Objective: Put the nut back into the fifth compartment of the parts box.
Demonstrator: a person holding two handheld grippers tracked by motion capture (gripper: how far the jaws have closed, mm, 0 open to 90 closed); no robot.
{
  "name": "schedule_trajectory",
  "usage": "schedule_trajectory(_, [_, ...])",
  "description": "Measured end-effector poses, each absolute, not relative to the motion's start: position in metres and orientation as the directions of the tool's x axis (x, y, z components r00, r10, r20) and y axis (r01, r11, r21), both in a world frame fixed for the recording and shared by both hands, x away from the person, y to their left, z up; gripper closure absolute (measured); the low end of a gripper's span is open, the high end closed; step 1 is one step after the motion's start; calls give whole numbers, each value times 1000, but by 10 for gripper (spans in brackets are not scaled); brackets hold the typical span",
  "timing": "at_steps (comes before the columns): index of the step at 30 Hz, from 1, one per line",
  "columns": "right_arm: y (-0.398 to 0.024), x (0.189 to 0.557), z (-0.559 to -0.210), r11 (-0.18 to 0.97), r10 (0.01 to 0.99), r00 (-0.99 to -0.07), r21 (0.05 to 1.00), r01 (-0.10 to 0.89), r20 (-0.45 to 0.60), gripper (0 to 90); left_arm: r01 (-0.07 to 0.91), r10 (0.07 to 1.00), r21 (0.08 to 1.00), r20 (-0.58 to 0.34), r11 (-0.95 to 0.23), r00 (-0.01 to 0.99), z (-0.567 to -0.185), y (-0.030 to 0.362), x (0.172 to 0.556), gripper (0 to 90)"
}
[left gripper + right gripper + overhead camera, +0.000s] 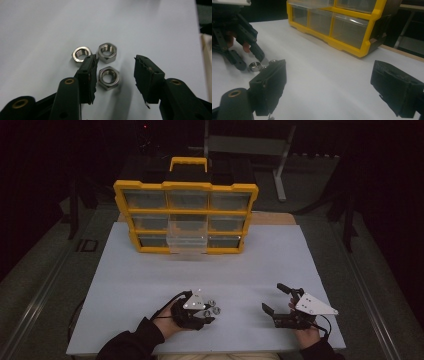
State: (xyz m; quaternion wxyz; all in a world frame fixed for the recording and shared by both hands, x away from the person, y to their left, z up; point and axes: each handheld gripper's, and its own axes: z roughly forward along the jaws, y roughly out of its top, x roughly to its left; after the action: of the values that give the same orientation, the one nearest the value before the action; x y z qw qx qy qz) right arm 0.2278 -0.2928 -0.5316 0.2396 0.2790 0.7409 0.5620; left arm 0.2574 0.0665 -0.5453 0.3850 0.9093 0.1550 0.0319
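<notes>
Three steel hex nuts lie close together on the white tabletop near its front edge. In the left gripper view, the nearest nut lies between my left gripper's jaws. It sits against the left pad, while the right pad stands well clear of it. The other two nuts lie just past the fingertips. In the high view my left gripper points down at the nuts. My right gripper rests at the front right, open wide with nothing between its jaws.
A yellow parts organizer with clear drawers stands upright at the back of the table. One clear middle drawer sticks out toward me. The right gripper view has the left gripper and a nut at its left.
</notes>
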Motion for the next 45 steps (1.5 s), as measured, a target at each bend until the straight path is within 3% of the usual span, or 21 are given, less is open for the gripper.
schedule_trajectory(10, [-293, 228, -532, 211, 681, -731, 966, 149, -36, 134, 247, 303, 694, -43, -676, 952, -552, 66, 262, 675])
schedule_trajectory(17, [-293, 228, -532, 213, 680, -732, 966, 149, -37, 134, 258, 309, 703, -58, -662, 949, -549, 68, 261, 690])
schedule_trajectory(45, [-293, 229, -533, 207, 681, -732, 966, 154, -30, 134, 285, 476, 819, -16, -498, 879, -431, 120, 290, 692])
